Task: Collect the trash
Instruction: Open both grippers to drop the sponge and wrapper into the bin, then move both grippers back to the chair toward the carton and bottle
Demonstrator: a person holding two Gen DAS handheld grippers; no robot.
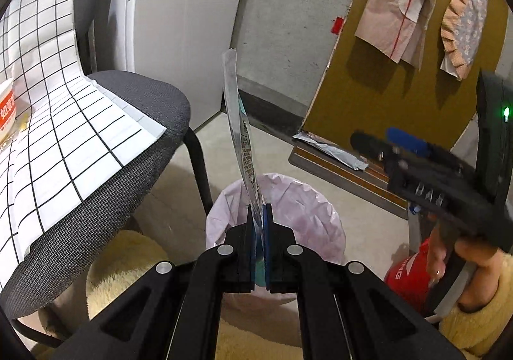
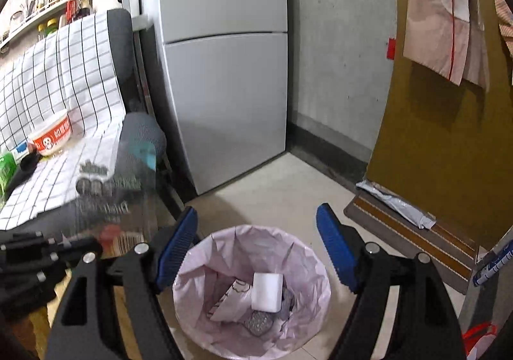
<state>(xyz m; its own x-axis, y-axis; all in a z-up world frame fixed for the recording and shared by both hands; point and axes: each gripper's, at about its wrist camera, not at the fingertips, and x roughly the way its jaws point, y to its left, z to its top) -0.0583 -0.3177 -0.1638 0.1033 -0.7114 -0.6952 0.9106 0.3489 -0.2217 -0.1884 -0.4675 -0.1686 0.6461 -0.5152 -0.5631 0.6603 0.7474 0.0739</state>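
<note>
I read little writing here. The wrapper (image 1: pixel 239 122) in my left gripper (image 1: pixel 259 219) carries rows of small print I cannot make out; in the right wrist view it shows as a clear sheet with a dark crest and blurred lettering, unreadable. The red and white bowl (image 2: pixel 53 135) on the checked cloth (image 2: pixel 57 78) has white characters on its red band, too small to read. A red bag (image 1: pixel 405 276) at the lower right of the left view shows white letters, partly hidden, ending in "NG".

My left gripper points down and forward, its jaws closed tight on the lower edge of the wrapper, which stands up on edge and curves away from me. Just beyond the fingertips is the bin (image 1: pixel 307 199) with its pink liner, on the floor beside the chair (image 1: pixel 141 122).

My right gripper (image 2: pixel 256 251) also tilts down, right over the bin's mouth. Its blue pads (image 2: pixel 179 247) stand wide apart with nothing between them. Seen from the left view, it reaches in from the right, held by a hand (image 1: pixel 461 260) in a fuzzy yellow sleeve.

Inside the bin lie a white block (image 2: pixel 267 292), crumpled paper (image 2: pixel 231 299) and a grey scrap. A silver packet (image 2: pixel 397 203) lies on the mat at the far right, at the foot of the brown board (image 2: pixel 442 135). The fridge (image 2: pixel 224 71) stands far behind.
</note>
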